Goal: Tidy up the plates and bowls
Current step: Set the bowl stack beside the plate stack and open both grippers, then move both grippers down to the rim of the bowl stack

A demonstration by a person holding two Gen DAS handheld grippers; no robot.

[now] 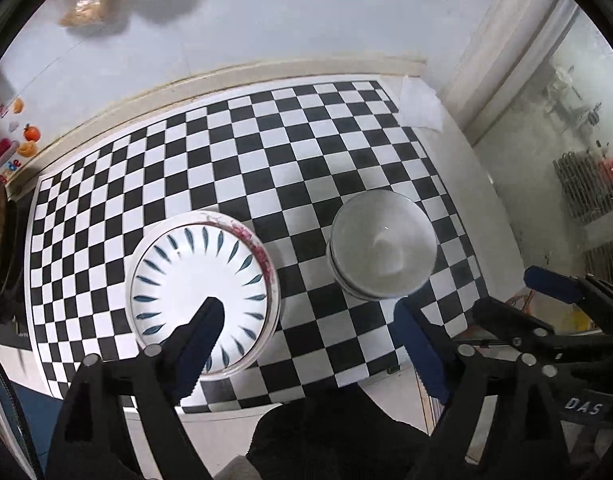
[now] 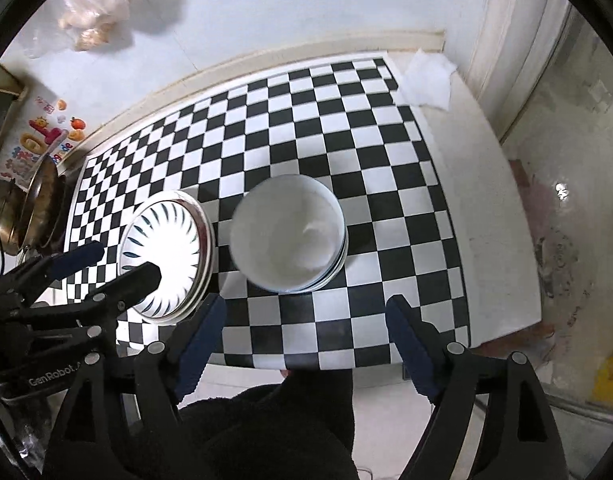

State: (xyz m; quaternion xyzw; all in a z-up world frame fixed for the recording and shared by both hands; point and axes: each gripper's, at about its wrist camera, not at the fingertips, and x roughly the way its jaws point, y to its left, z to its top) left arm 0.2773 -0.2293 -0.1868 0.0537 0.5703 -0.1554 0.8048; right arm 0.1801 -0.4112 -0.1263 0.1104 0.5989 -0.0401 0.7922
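A stack of plates (image 1: 204,292) lies on the checkered mat, the top one white with blue leaf marks; a pink-patterned rim shows beneath it. It also shows in the right wrist view (image 2: 166,248). A stack of white bowls (image 1: 382,244) stands to its right, also seen in the right wrist view (image 2: 288,234). My left gripper (image 1: 306,312) is open and empty, held above the near edge, one finger over the plate. My right gripper (image 2: 306,308) is open and empty, just in front of the bowls. The right gripper shows in the left wrist view (image 1: 502,296).
The black-and-white checkered mat (image 1: 266,152) covers a white counter against a wall. A white cloth (image 2: 426,80) lies at the far right corner. Metal pots (image 2: 22,216) stand at the left. A plastic bag (image 2: 90,12) hangs on the wall. The counter edge drops to the floor on the right.
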